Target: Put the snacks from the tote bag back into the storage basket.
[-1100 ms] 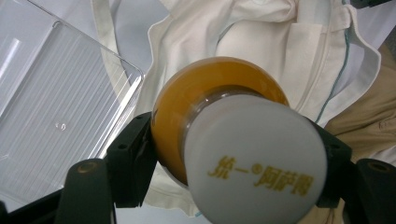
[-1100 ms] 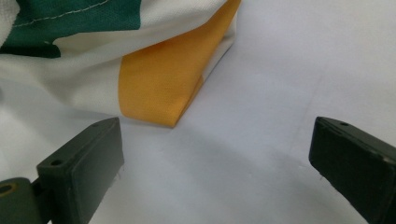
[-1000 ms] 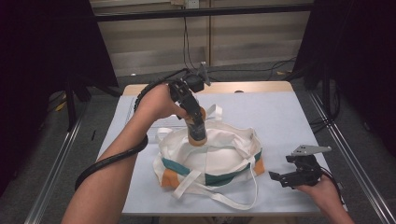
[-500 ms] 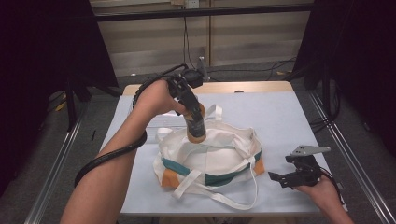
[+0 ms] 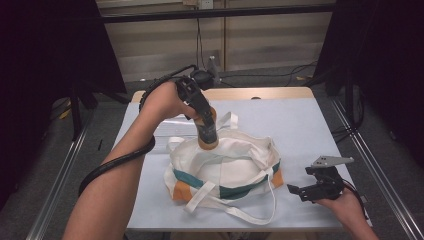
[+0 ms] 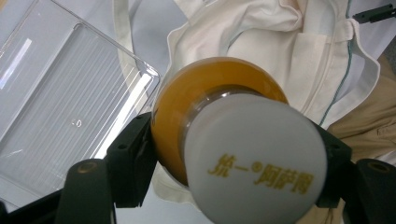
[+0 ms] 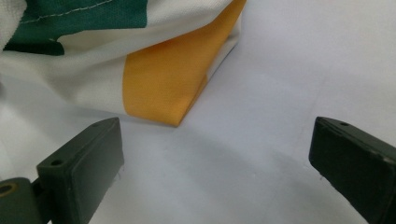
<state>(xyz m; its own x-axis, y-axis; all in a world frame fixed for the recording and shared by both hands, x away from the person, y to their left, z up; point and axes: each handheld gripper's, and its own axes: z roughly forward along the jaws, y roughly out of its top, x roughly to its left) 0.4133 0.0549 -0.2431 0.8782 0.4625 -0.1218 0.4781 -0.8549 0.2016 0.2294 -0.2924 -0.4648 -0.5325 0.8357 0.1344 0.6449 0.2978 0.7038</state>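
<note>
Far left: clear plastic tray (image 6: 70, 107) flat on the table (image 5: 320, 130), just beside the bag. Left gripper (image 5: 204, 120) clamped on an orange drink bottle (image 5: 207, 134), jaws pressing both sides of the body below the white cap (image 6: 254, 158). Bottle near upright, long axis close to vertical, base down, hanging just over the rear rim of the canvas tote bag (image 5: 225, 170). Bag mouth open directly beneath and slightly toward the person: likely next move a straight descent along that axis. Far right: right gripper (image 5: 320, 186) low beside the bag's orange corner (image 7: 173, 79), jaws wide apart, holding nothing, farther from the bottle.
</note>
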